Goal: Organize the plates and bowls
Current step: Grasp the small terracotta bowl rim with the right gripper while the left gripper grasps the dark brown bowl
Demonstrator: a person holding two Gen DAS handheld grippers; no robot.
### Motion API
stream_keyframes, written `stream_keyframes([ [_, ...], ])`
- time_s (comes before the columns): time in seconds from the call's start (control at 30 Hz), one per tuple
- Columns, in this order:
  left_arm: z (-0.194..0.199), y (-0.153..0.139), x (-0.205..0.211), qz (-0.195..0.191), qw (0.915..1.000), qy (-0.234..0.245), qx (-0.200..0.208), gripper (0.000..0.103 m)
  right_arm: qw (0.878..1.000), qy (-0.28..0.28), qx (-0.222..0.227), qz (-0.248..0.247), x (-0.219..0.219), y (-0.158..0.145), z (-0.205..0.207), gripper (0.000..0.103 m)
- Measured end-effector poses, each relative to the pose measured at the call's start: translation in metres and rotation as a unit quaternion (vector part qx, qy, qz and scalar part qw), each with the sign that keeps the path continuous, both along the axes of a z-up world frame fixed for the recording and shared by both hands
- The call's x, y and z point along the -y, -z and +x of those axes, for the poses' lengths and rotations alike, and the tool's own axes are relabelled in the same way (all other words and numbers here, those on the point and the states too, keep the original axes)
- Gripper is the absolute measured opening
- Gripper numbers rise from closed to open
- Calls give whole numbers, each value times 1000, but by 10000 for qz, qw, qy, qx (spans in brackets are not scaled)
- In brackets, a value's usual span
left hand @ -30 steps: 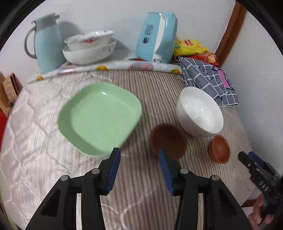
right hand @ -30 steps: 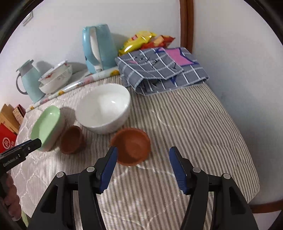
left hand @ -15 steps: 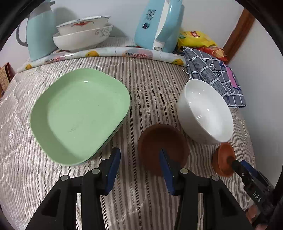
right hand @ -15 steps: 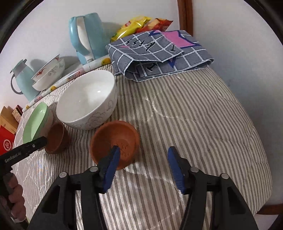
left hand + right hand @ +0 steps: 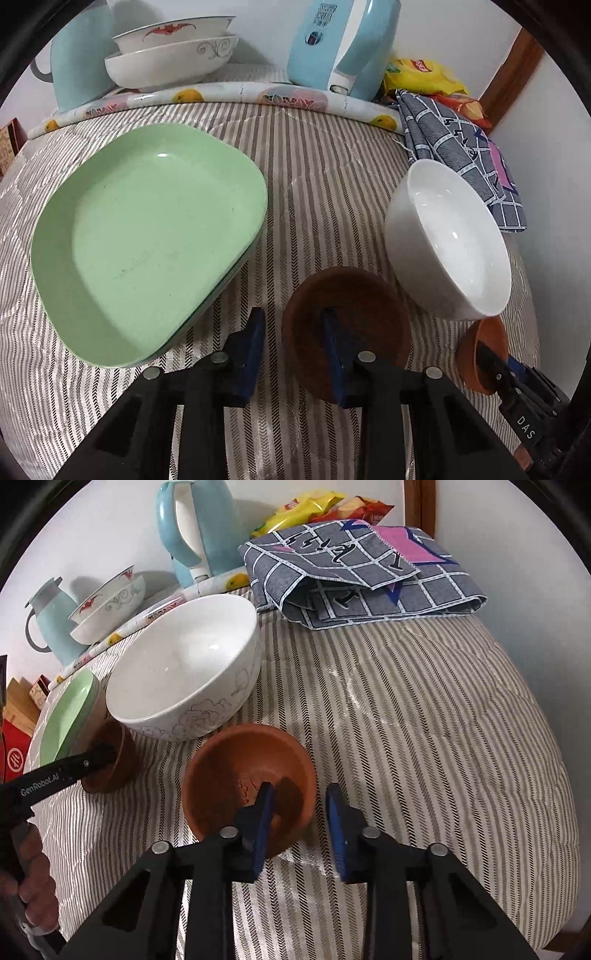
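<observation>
**Both tongs straddle the rims of the two brown bowls, not yet closed**

Nearest the right wrist camera, the right tongs (image 5: 300, 814) stand apart, one finger inside the orange-brown bowl (image 5: 236, 771) and the other outside its near right wall. The left tongs (image 5: 291, 334) are likewise apart: one finger sits inside the dark brown bowl (image 5: 365, 306), the other on the striped cloth between that bowl and the green plates (image 5: 147, 236). Neither pair has closed on a rim, so the step in hand looks like the paired pick-up of the small bowls. The next move calls for squeezing each pair onto its wall, then lifting straight up so the bowls do not tip.

Both small bowls sit upright on the desk (image 5: 424, 716), mouths up; being round, they have no long axis in plan. Just beyond them stands the white bowl (image 5: 184, 664), also upright, seemingly touching the dark one, and a likely nesting target. The green plates lie stacked flat at the left, broad faces up. At the far edge stand a blue kettle (image 5: 340, 40), two stacked patterned bowls (image 5: 170, 59) and a folded checked cloth (image 5: 365, 572).
</observation>
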State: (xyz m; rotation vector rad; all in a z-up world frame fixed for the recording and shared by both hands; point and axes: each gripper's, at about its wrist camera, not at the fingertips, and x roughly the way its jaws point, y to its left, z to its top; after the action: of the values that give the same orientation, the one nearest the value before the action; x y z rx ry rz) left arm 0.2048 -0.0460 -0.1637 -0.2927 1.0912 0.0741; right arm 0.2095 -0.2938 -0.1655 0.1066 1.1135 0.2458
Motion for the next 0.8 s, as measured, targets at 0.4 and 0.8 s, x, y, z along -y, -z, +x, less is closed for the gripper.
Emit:
stream_keyframes([
  [0.4, -1, -4, 3, -22, 10000, 70, 31, 10, 9997, 99, 213, 69, -1, -7, -4, 8],
  [0.8, -19, -28, 7, 189, 9991, 303, 234, 9, 9985, 204, 501, 40, -4, -25, -20, 7],
])
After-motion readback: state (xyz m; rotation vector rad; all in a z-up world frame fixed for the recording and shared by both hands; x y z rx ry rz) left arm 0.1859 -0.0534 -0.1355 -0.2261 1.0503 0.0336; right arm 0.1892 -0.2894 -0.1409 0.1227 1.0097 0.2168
